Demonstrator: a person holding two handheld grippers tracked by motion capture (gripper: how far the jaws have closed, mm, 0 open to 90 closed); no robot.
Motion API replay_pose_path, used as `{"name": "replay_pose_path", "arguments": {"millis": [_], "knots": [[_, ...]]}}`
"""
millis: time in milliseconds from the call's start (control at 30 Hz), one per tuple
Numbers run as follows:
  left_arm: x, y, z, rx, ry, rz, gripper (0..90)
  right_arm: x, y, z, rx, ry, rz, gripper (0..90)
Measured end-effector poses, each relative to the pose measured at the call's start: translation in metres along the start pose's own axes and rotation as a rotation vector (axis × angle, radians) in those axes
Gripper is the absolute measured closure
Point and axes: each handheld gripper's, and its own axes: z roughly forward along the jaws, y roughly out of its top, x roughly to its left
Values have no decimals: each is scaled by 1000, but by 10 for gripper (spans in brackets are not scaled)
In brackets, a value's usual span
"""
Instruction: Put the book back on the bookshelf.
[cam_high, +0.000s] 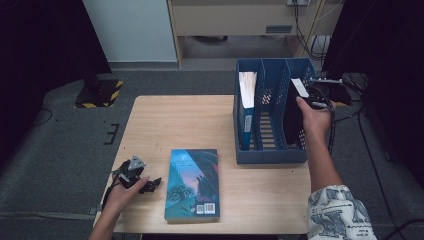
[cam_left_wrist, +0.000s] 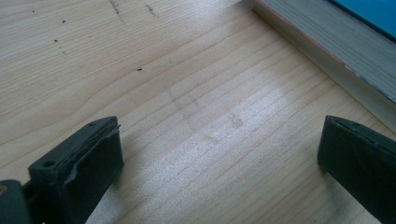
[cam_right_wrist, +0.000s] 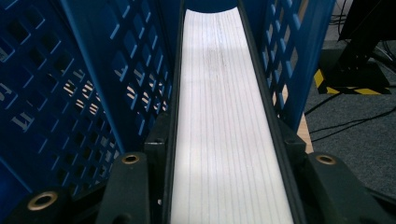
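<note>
A blue slotted file rack (cam_high: 270, 155) stands at the table's right. My right gripper (cam_high: 312, 100) is shut on a black-covered book (cam_high: 294, 117) that stands on edge in the rack's right slot. In the right gripper view both jaws press the covers on either side of the book's white page edge (cam_right_wrist: 229, 116). Another book with a blue spine (cam_high: 246, 107) stands in the left slot. A teal picture-cover book (cam_high: 193, 184) lies flat near the front edge. My left gripper (cam_high: 150, 185) rests on the wood left of it, jaws open over bare table with the book's page edge (cam_left_wrist: 336, 51) beside them.
The rack's middle slot (cam_high: 272, 125) has nothing in it. The wooden table (cam_high: 175, 120) is bare at its back left. Grey carpet surrounds it, with cables (cam_high: 370, 150) on the floor at the right and a yellow-black striped base (cam_high: 100, 92) at the back left.
</note>
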Motion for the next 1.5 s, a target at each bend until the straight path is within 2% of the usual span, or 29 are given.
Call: {"name": "replay_pose_path", "arguments": {"millis": [233, 433, 800, 1267, 1500], "knots": [[0, 0, 0, -1, 0, 0, 0, 3, -1, -1, 14, 4, -27, 512], [0, 0, 0, -1, 0, 0, 0, 4, 1, -10, -14, 40, 0, 471], [0, 0, 0, -2, 1, -2, 0, 1, -7, -34, -67, 150, 72, 426], [-1, 0, 0, -2, 1, -1, 0, 4, -10, -40, -84, 220, 93, 421], [-1, 0, 0, -3, 1, -1, 0, 4, -11, -39, -84, 220, 89, 389]]}}
